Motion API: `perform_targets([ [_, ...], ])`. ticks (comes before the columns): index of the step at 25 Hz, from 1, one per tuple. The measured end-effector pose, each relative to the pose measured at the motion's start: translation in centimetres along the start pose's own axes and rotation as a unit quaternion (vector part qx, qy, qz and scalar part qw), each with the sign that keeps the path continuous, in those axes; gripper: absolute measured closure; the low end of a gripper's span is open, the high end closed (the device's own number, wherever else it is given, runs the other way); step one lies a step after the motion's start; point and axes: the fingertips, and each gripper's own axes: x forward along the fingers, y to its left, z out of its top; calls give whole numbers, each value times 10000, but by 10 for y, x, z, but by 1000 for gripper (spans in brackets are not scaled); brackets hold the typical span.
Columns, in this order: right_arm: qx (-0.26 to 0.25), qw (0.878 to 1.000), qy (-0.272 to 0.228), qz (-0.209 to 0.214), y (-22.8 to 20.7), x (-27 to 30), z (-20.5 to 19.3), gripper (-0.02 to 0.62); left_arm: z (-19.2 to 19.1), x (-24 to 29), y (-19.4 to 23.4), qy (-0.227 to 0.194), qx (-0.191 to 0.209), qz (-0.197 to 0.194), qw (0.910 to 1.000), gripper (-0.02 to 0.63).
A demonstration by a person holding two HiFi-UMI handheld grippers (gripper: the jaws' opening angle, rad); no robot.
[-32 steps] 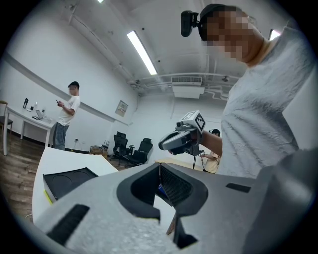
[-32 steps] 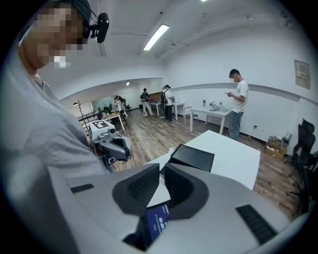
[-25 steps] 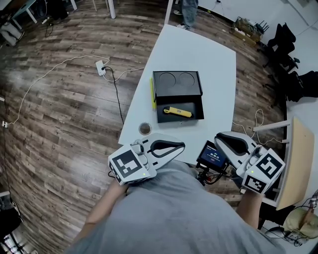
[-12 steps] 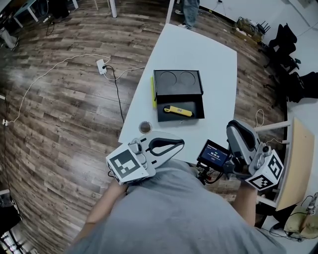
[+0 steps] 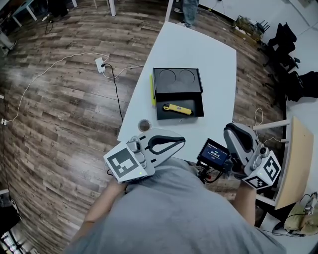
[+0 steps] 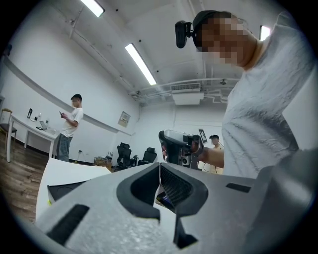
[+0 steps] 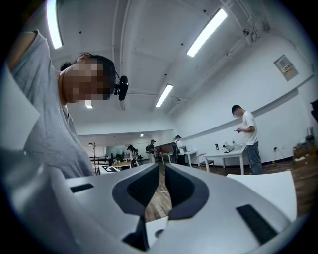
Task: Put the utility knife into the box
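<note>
1. Utility knife (image 5: 177,109): yellow, lying flat and slightly slanted in the near compartment of the black box (image 5: 164,115). Neither gripper touches it.
2. The box's far half shows two round recesses. A thin yellow strip (image 5: 152,92) runs along the outside of its left wall.
3. A small round object (image 5: 144,127) sits on the bench (image 5: 198,49) just near-left of the box, between the box and the left hand-held gripper (image 5: 182,144).
4. A small lit screen (image 5: 212,154) stands at the bench's near edge, between the two grippers.
5. Left hand-held gripper (image 6: 159,166): jaws together tip to tip, nothing between them. It is held over the near edge, well short of the box.
6. Right hand-held gripper (image 7: 161,167): jaws narrow, only a thin slit between them, and empty. It is held by the near right corner.
7. The box sits toward the bench's left edge. Open white surface shows beyond it and to its right.
8. Floor: a power strip (image 5: 101,66) with a white cable lies to the left, and black chairs (image 5: 285,37) stand to the right. A person (image 5: 189,10) stands at the far end.
</note>
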Motion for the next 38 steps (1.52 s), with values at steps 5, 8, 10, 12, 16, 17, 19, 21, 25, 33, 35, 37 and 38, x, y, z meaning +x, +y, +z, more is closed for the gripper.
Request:
perform_targets([
  [5,-74,9999,22,-145,-6,-4,6,543,16,-2,3,-323,160,138,9993,588],
  [8,-75,9997,18,-214,-7,-6,6,545,19,-3,2,-388,236,139,9989,588],
  [10,-72,9997,39,-215,-6,-6,4,546,16,-3,1,-368,222,133,9990,588],
  [12,-69,9997,76,-209,-5,-5,1,546,13,-4,0,-336,205,128,9991,588],
  [16,-34,9997,119,-221,-5,-6,-1,546,11,-2,-2,-280,192,149,9993,588],
  [17,-27,9997,122,-219,-6,-7,-1,546,11,-1,-2,-274,183,160,9993,588],
  [19,-30,9997,131,-209,-6,-8,-1,546,10,0,-3,-261,172,174,9994,588],
  [21,-34,9996,148,-217,-6,-8,-2,549,9,-1,-3,-263,169,175,9994,588],
  [25,-36,9996,180,-221,-4,-9,-5,555,6,-2,-4,-251,151,167,9994,588],
  [33,-143,9993,312,-123,2,-9,-6,566,6,1,-7,-225,140,135,9996,588],
  [35,-130,9994,313,-82,4,-7,-6,566,7,1,-7,-227,138,130,9996,588],
  [37,-112,9994,319,-55,5,-5,-6,566,7,0,-6,-229,135,130,9996,588],
  [38,-109,9994,330,-48,5,-5,-5,566,8,0,-6,-233,128,135,9996,588],
])
